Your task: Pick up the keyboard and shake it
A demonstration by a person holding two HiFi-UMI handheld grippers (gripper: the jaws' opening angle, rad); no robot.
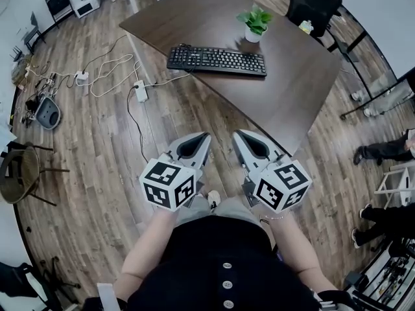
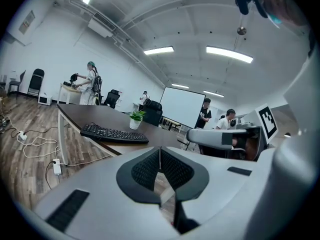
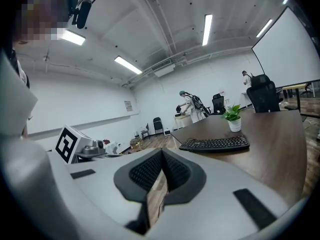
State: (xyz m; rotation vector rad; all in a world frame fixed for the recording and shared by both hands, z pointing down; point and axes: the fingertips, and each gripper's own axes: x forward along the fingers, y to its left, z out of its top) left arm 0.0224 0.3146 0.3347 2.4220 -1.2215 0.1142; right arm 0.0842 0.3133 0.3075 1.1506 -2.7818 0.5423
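nearby, a potted plant [image 1: 254, 23] stands just beyond the keyboard [image 1: 216, 61].

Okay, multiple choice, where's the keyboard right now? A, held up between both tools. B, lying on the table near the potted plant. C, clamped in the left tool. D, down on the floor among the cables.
B: the keyboard lies flat on the table close to the potted plant, while the left tool and right tool are shut, empty and short of the table.
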